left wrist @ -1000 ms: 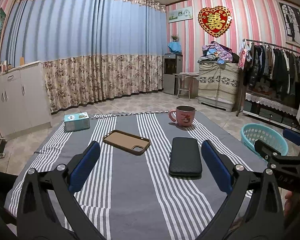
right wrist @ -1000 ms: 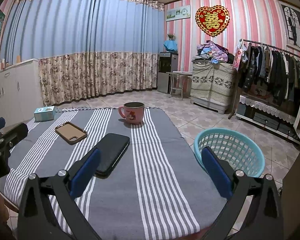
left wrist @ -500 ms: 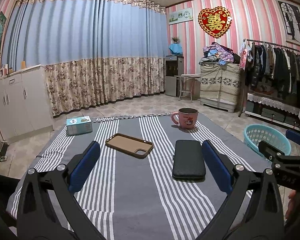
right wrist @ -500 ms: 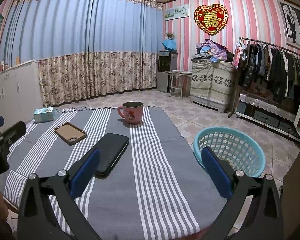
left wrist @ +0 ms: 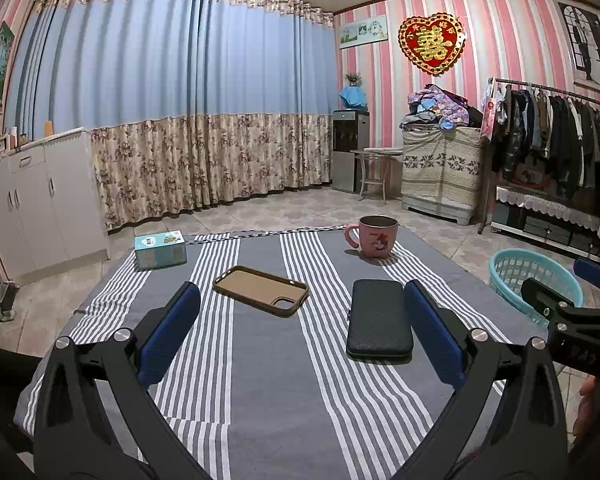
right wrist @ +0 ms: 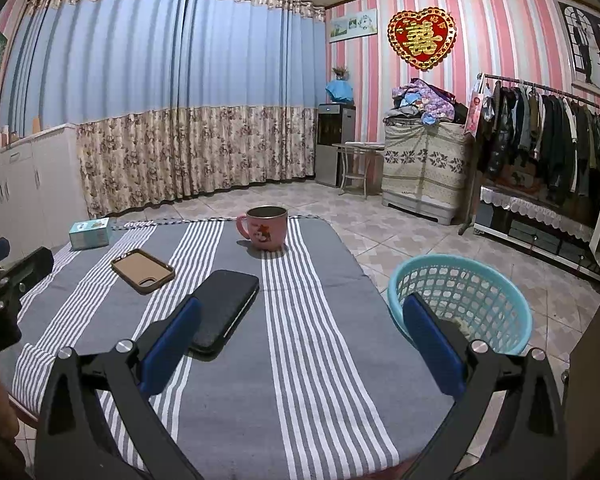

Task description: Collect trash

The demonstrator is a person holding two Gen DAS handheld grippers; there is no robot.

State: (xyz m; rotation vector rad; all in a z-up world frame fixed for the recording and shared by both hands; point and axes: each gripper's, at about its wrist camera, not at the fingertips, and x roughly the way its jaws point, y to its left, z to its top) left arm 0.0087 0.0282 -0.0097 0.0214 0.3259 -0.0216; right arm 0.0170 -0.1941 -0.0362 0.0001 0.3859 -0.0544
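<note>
- The left tool (left wrist: 302,332) hangs just above the near part of the bench (left wrist: 260,380), its blue-padded fingers (left wrist: 168,336) spread wide apart and holding nothing.
- The right tool (right wrist: 300,340) hangs likewise at the bench's right side, fingers wide apart and empty; its right finger overlaps the basket's near rim in the right wrist view.
- The bench wears a woven cloth, grey with bands of thin white stripes.
- A flat black wallet-like case (left wrist: 379,322), rectangular with a fine grain, lies on the cloth just inside the left tool's right finger, and beside the right tool's left finger (right wrist: 172,350).
- A brown phone case (left wrist: 261,290), rubbery and round-cornered, lies open side up, ahead of the left tool and apart from the black case.
- The teal plastic basket (right wrist: 516,304), round with lattice walls, stands on the tiled floor just off the bench's right edge; a small pale scrap (right wrist: 462,326) lies inside.
- Farther back stands a pink mug (left wrist: 377,236) with a cartoon print.
- A small teal cardboard box (left wrist: 160,250) sits at the far left corner.
</note>
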